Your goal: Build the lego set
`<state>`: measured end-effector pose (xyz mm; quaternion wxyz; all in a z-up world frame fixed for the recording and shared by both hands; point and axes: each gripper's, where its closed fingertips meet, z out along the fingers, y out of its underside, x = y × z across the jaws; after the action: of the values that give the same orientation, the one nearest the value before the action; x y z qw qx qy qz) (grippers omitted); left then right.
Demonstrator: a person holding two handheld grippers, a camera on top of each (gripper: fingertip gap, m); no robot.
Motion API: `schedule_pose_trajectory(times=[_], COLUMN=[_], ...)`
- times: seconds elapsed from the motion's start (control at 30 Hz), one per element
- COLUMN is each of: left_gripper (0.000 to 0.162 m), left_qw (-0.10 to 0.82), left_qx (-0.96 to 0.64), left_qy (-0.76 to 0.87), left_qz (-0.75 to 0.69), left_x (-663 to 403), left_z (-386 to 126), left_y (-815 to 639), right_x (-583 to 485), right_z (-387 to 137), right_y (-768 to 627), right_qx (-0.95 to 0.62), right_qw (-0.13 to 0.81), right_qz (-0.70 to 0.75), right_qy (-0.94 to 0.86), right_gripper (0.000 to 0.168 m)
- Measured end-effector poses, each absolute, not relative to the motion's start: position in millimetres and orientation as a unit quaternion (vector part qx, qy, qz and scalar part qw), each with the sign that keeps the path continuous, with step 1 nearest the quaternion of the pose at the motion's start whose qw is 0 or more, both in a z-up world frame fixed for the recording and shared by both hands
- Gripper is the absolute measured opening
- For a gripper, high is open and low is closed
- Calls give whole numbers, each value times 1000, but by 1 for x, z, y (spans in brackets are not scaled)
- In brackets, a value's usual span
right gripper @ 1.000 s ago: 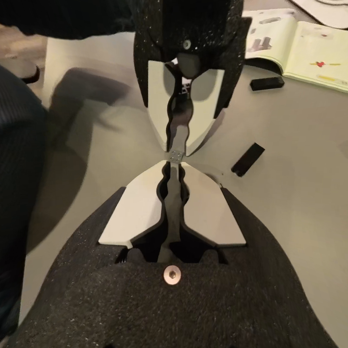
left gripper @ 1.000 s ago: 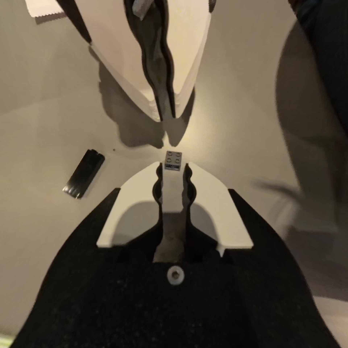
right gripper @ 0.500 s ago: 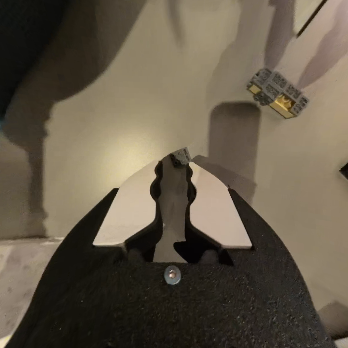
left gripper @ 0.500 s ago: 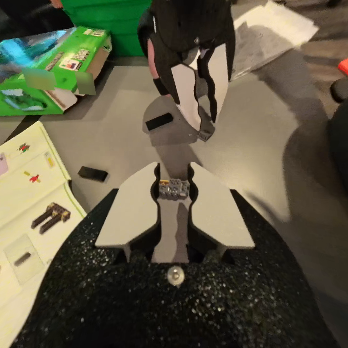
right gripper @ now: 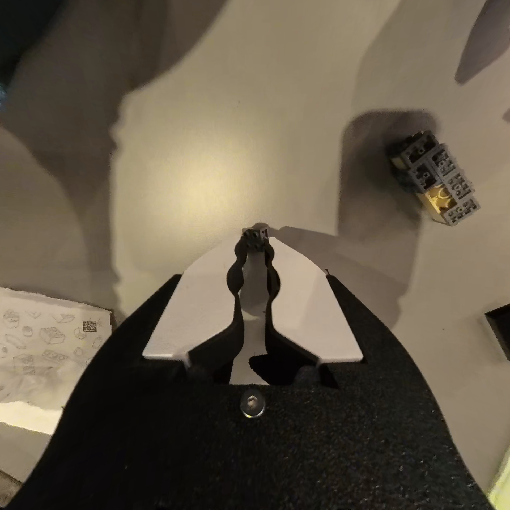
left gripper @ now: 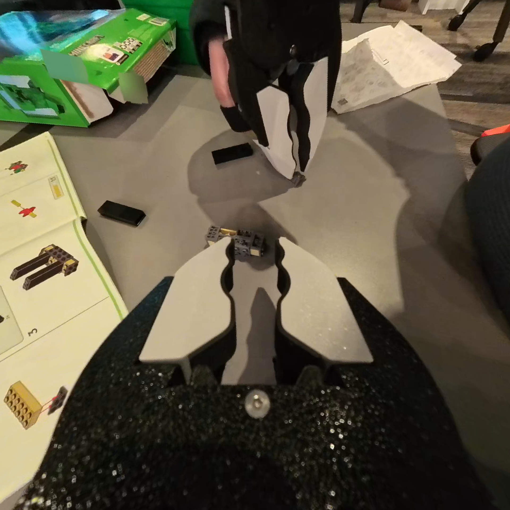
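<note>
A grey and tan lego assembly [left gripper: 237, 242] lies on the grey table [left gripper: 345, 234], partly between and just beyond the tips of my left gripper [left gripper: 252, 244], which is open and does not grip it. The assembly also shows in the right wrist view [right gripper: 433, 179], lying on its side. My right gripper [right gripper: 255, 242] is shut on a small dark grey brick [right gripper: 255, 238] held at its tips, just above the table. In the left wrist view the right gripper [left gripper: 296, 175] points down with that brick [left gripper: 298, 178], beyond the assembly.
Two black bricks [left gripper: 231, 153] [left gripper: 121, 216] lie on the table. An open instruction booklet [left gripper: 36, 248] is at the left, a green box [left gripper: 69, 69] at the back left, a white paper bag [left gripper: 386, 69] at the back right, and a dark chair [left gripper: 491, 248] at the right. Across from one pair of fingers to the other is roughly 12 cm.
One second ago the grippers met tip to tip around a small grey brick. Half a second ago the assembly sat between my left fingers; now it lies on the table. The right still holds the small brick.
</note>
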<state>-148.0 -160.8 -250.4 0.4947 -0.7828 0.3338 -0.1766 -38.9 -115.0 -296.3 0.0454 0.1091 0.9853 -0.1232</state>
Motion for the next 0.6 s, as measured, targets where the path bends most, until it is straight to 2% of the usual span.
schedule_pose_trajectory(times=[0.37, 0.6], left_gripper=[28, 32], left_qw=[487, 479], left_qx=[-784, -787], left_qy=[339, 348], left_qz=[-183, -174], left_x=[-143, -145], left_z=[-254, -259], left_y=[-158, -157], right_x=[-39, -41], right_z=[-300, -297], right_y=[-118, -113], right_qx=[123, 203], right_qw=[34, -29], right_qz=[-124, -187], right_qy=[984, 961], right_gripper=[8, 6])
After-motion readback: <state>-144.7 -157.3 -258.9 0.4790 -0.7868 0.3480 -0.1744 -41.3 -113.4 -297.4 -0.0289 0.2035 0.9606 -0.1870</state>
